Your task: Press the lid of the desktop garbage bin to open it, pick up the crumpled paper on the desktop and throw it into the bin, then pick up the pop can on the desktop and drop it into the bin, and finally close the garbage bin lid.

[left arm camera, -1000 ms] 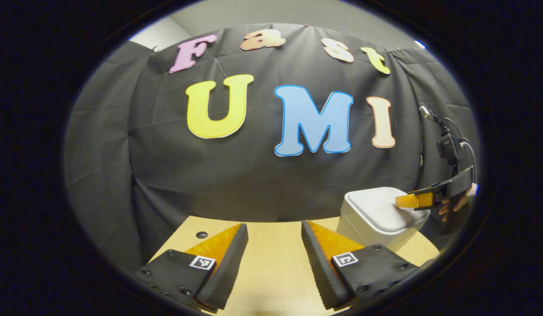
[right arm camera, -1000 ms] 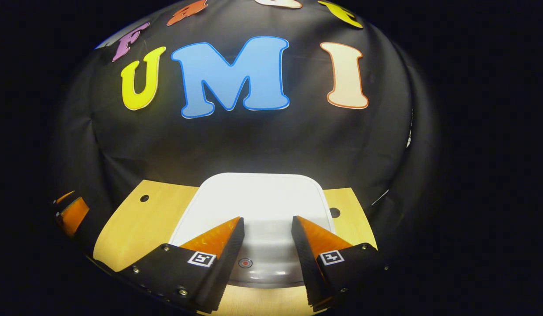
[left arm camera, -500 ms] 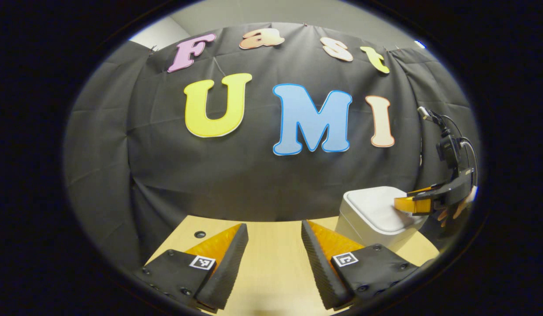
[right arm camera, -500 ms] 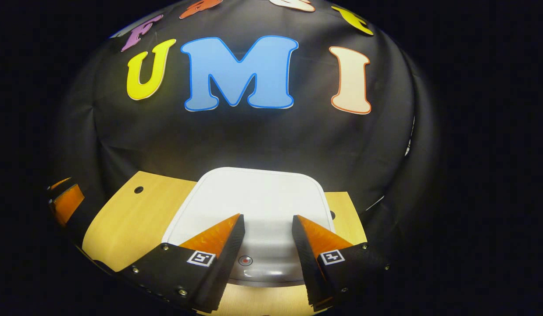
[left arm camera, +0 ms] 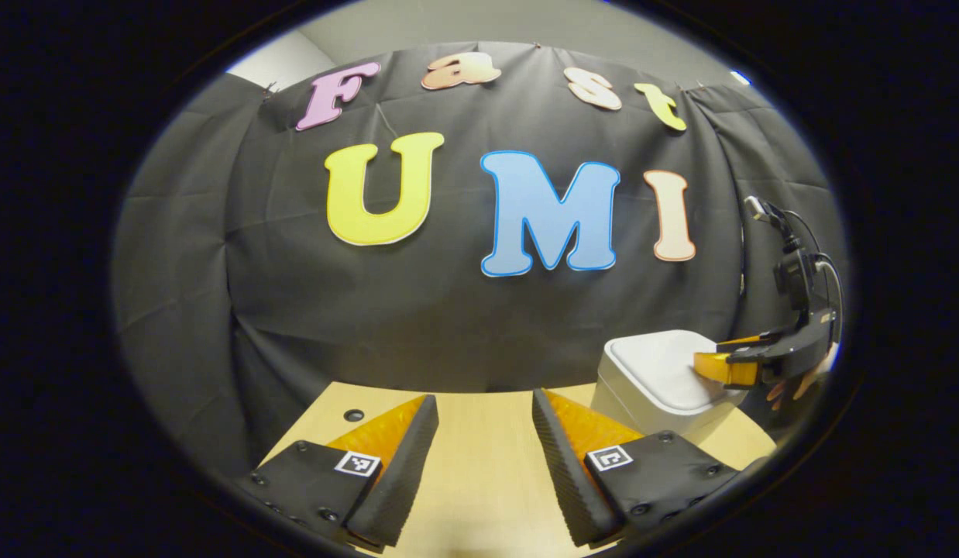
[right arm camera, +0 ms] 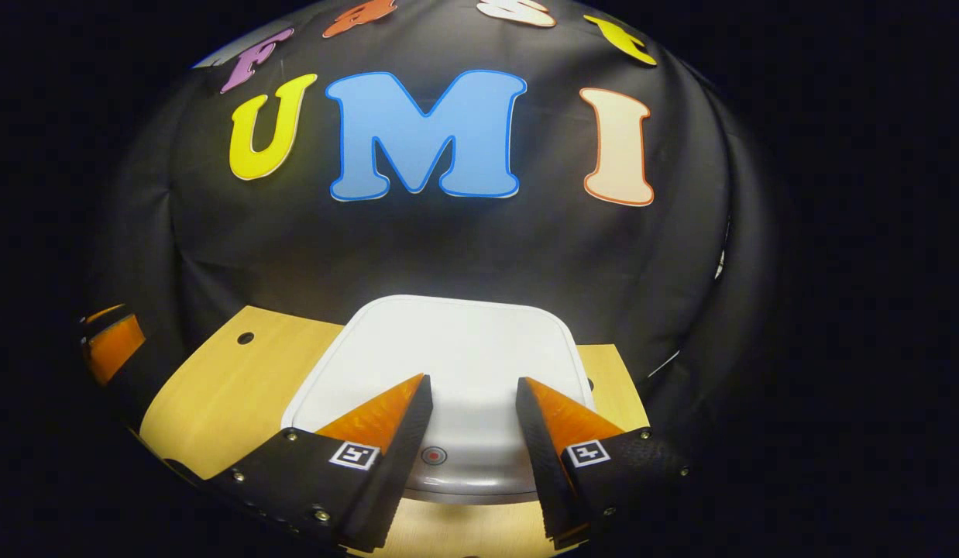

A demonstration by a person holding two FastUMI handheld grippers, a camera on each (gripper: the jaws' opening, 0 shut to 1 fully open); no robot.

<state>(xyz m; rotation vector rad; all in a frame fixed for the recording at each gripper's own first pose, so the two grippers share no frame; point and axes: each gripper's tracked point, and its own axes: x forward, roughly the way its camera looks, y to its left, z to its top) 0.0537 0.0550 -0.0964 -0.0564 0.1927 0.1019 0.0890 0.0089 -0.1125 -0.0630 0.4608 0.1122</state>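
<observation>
White bin lid (right arm camera: 448,349) is lying shut under the right gripper (right arm camera: 470,387), fingers wide apart; left gripper (left arm camera: 479,407) is hanging over the table (left arm camera: 479,465), fingers wide too.

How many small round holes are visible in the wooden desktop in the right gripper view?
2. One hole is in the desktop left of the garbage bin; the other peeks out at the bin's right edge. More may be hidden under the bin or the fingers.
</observation>
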